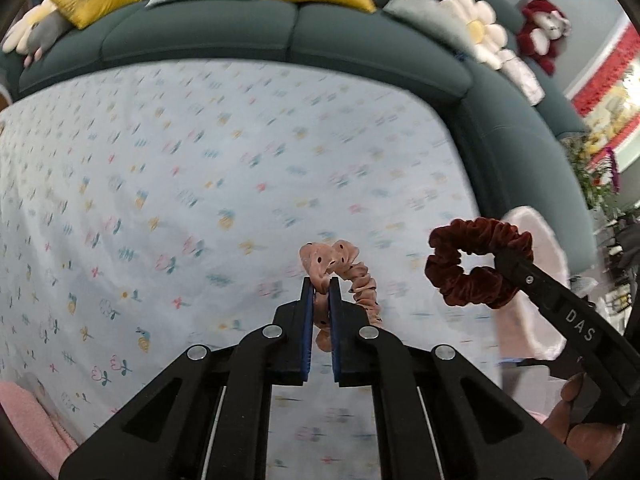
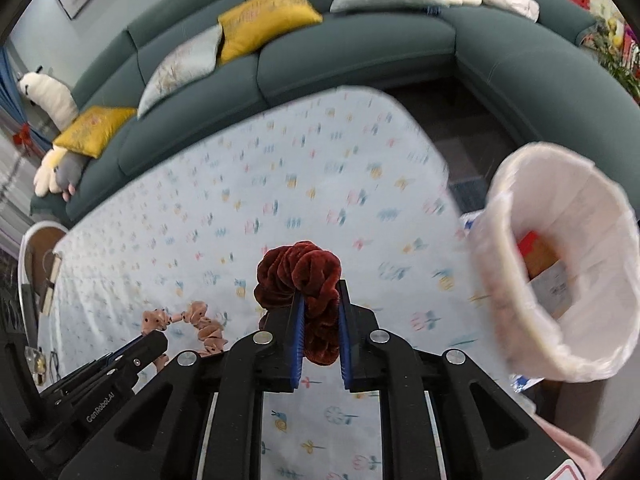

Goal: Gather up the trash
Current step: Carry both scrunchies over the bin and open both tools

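Two scrunchies are off the table, one in each of my hand-held grippers. Starting at the left, my left gripper [image 1: 321, 286] is clenched on a pale pink scrunchie [image 1: 344, 276] with small dark dots; the blue pads pinch one side of the loop and the rest curls up and to the right, hanging clear above the tablecloth [image 1: 200, 168]. That cloth is light blue with little printed flowers and covers the whole table; no other loose item shows on the part I can see, though motion blur softens the print. Moving right, my right gripper [image 2: 320, 292] is grasping a dark red velvet scrunchie [image 2: 298, 272], bunched thickly between its pads and also lifted off the cloth. Furthest right, just past the table's corner, stands a bin [image 2: 516, 184] lined with a white bag, its mouth tilted toward me, with a red and brown carton and some paper already lying inside. Behind everything runs a dark teal sofa [image 2: 352, 60] with yellow and grey cushions. I judge the pickup done for both pieces; what remains is carrying them across to the bin and letting go over its opening.
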The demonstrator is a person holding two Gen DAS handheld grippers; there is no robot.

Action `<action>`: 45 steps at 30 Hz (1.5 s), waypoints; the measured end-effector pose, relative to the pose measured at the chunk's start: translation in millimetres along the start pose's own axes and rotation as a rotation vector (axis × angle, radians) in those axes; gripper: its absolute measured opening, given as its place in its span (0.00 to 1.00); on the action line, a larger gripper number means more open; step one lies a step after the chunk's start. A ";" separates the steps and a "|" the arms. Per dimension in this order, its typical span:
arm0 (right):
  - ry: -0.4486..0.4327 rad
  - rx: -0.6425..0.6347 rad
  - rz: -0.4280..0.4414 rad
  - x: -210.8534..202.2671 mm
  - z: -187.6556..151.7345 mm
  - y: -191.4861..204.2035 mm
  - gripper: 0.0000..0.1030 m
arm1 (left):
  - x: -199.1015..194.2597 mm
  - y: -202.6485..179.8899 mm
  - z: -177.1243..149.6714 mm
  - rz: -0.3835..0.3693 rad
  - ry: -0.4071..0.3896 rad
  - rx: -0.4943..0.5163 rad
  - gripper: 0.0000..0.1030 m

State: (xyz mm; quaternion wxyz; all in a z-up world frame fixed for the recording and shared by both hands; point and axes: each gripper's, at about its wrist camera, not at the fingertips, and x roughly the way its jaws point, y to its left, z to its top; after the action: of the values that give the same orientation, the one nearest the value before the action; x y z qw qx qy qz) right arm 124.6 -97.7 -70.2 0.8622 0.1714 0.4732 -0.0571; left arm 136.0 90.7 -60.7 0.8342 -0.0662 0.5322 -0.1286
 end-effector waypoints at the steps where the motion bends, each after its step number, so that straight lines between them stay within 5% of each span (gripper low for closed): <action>1: -0.021 -0.005 -0.001 -11.0 3.4 -3.5 0.13 | -5.8 -8.2 1.9 -0.010 -0.011 0.009 0.07; 20: -0.301 -0.017 -0.029 -159.7 40.3 -77.4 0.13 | -94.1 -161.0 20.3 -0.195 -0.163 0.197 0.07; 45: -0.293 0.123 -0.107 -163.5 22.5 -192.7 0.13 | -35.1 -276.4 -5.9 -0.232 -0.060 0.368 0.07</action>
State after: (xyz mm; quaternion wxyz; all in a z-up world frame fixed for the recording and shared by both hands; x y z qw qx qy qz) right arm 3.1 -296.1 31.0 0.9055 0.1883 0.3465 -0.1565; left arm 76.7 -164.0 35.8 0.8273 0.0228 0.4634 -0.3167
